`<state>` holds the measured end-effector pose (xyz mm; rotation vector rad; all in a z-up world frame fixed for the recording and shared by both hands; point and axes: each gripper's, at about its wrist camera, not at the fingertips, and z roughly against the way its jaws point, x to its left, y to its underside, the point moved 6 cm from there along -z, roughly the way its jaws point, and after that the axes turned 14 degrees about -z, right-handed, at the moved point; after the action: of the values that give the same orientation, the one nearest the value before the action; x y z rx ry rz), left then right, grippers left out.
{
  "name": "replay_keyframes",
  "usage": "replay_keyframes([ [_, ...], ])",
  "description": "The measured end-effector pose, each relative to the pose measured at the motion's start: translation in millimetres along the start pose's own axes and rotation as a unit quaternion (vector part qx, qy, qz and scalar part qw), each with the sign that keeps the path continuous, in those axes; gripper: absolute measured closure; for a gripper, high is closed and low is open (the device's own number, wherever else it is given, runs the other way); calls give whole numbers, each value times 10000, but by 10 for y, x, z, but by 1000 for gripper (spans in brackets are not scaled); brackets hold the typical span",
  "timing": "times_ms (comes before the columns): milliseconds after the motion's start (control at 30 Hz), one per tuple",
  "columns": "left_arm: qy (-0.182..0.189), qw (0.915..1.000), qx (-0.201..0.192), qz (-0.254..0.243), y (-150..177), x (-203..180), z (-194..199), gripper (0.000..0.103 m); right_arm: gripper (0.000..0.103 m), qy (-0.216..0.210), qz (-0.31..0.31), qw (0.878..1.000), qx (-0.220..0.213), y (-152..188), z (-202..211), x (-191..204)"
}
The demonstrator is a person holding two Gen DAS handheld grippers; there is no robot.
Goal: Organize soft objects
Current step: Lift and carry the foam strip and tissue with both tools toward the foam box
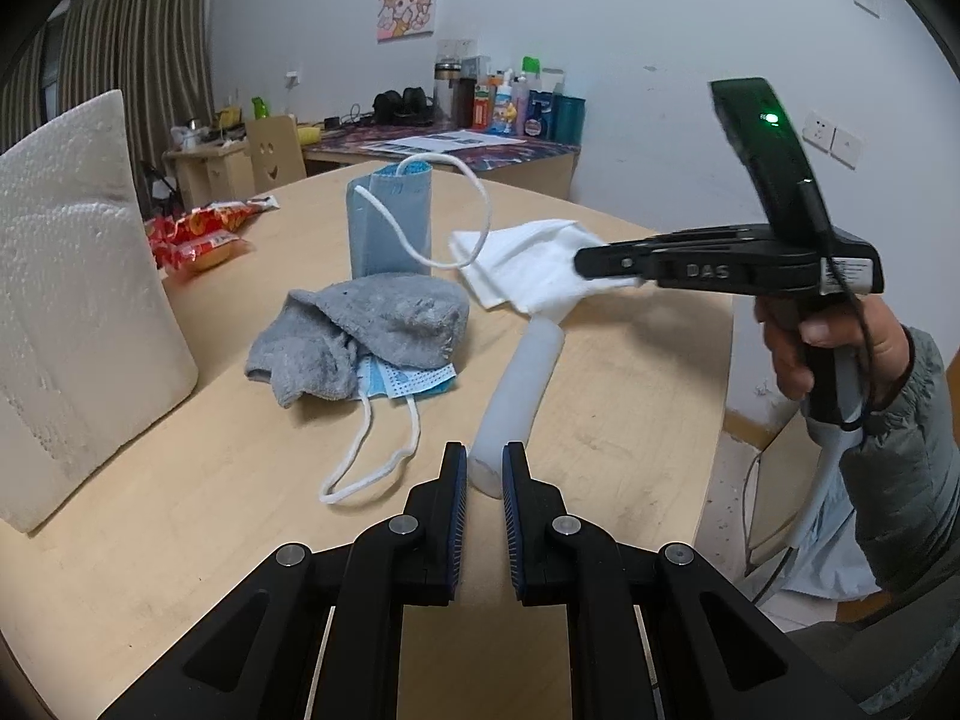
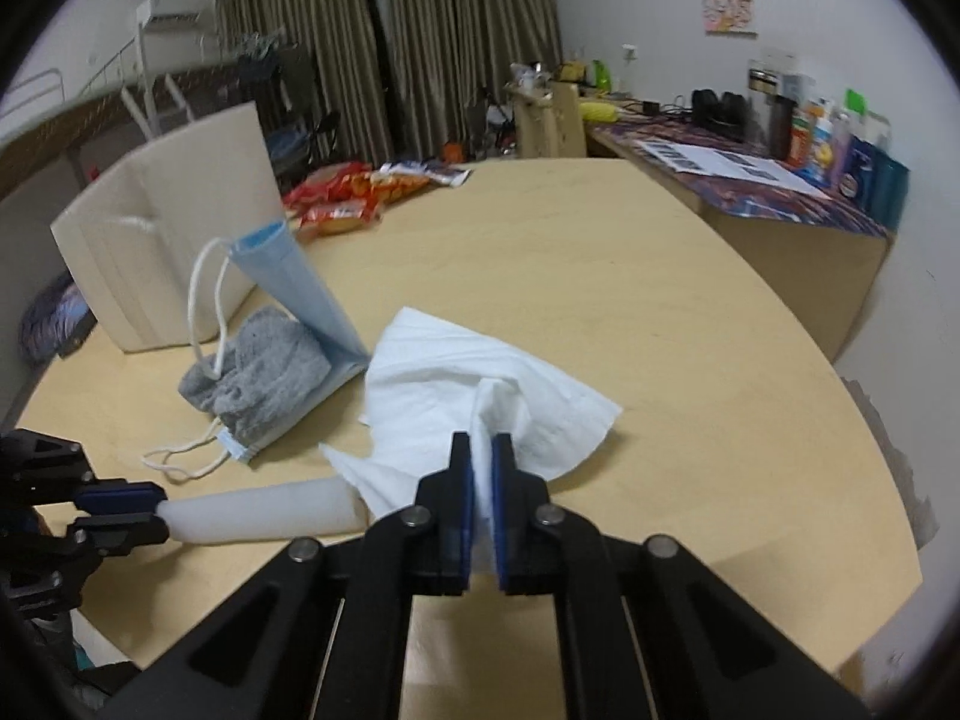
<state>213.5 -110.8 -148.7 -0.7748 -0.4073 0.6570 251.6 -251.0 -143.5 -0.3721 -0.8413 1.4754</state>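
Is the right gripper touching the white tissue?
Touching. The right wrist view shows the right gripper with its fingers closed on a bunched fold of the tissue; the left wrist view shows its tip pinching the tissue too.

Far end of white foam cylinder (image 1: 521, 384) hidden under crumpled white tissue (image 1: 528, 267). Pleated blue face mask (image 1: 414, 381) mostly covered by rumpled grey cloth (image 1: 366, 333) beside cylinder; only edge and white ear loops show. White foam block (image 1: 72, 300), well left of cylinder, cut off by left picture edge. Labels of bottles and jars (image 1: 510, 99) on desk far behind cylinder too small to read. Red snack packets (image 2: 348, 195) blurred, print unreadable. Person's hand (image 1: 822, 345) partly hidden by right gripper (image 2: 482, 450) handle.
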Motion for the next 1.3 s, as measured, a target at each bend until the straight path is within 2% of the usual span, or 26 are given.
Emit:
replay_keyframes([
  [267,184,9996,-103,-210,-14,-131,55,90,95,-129,-224,9986,-468,-42,385,-70],
  [333,104,9992,-79,-366,-16,-175,49,89,95,-180,-222,9982,-536,-47,440,-47],
  [433,-70,9986,130,-510,-9,-197,-29,71,95,-229,-191,9978,-591,-39,470,-7],
  [467,-116,9983,193,-532,-4,-196,-53,61,95,-268,-208,9976,-599,-38,471,4],
  [567,-60,9980,141,-607,-38,-239,-57,40,95,-338,-221,9973,-611,-12,476,10],
  [600,-33,9980,129,-613,-54,-247,-74,39,95,-358,-225,9972,-613,-12,471,13],
  [900,-144,9984,453,-317,-131,-107,-304,41,95,-470,-335,9957,-729,31,564,-41],
  [933,-128,9982,495,-312,-133,-106,-328,44,95,-489,-353,9955,-725,36,567,-44],
  [967,-101,9981,517,-321,-133,-111,-342,54,95,-507,-378,9953,-735,44,576,-51],
  [1067,-102,9980,530,-332,-135,-120,-387,65,95,-551,-408,9947,-767,61,601,-53],
  [1133,-219,9978,542,-306,-136,-82,-411,80,95,-576,-421,9944,-779,74,623,-54],
  [1300,-227,9982,501,-228,-128,-38,-397,86,95,-602,-426,9937,-839,98,698,-47],
])
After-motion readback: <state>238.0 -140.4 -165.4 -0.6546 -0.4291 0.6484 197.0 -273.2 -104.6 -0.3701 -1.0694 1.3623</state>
